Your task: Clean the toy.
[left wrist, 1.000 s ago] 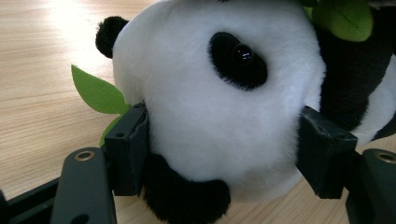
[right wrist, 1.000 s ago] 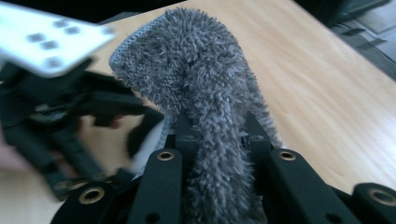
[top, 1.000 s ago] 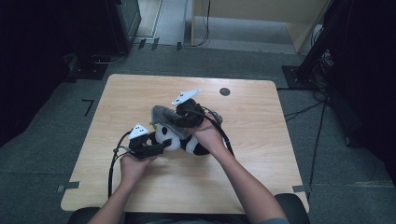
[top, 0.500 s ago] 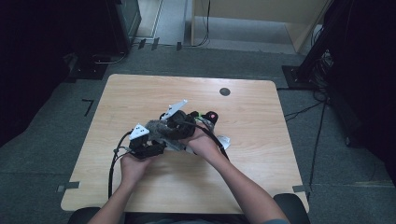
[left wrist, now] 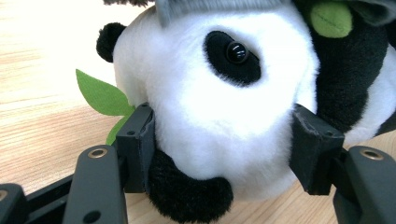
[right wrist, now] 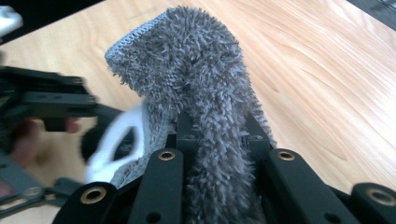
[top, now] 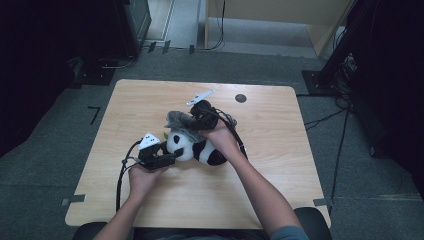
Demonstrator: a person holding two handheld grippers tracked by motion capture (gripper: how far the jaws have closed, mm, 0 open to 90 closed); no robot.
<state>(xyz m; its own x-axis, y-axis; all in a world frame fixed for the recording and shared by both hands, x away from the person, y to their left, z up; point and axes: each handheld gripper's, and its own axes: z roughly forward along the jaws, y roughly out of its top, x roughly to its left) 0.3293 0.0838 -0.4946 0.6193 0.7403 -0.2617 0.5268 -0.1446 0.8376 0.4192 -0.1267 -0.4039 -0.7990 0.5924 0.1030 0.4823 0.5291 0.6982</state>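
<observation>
Left claw point(left wrist: 219, 140) closing around panda point(left wrist: 210, 107) head, level; right claw point(right wrist: 217, 135) apparently pinching grey cloth point(right wrist: 196, 84).

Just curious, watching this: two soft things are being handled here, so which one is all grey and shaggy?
The grey fuzzy cloth, pinched in the right gripper. The other, the toy panda, is smooth black and white, its head between the left gripper jaws.

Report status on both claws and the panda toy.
Left claw closing around plush panda's head, pads touching. Right claw shut on grey fuzzy cloth over the panda. Nothing in the way on table.
</observation>
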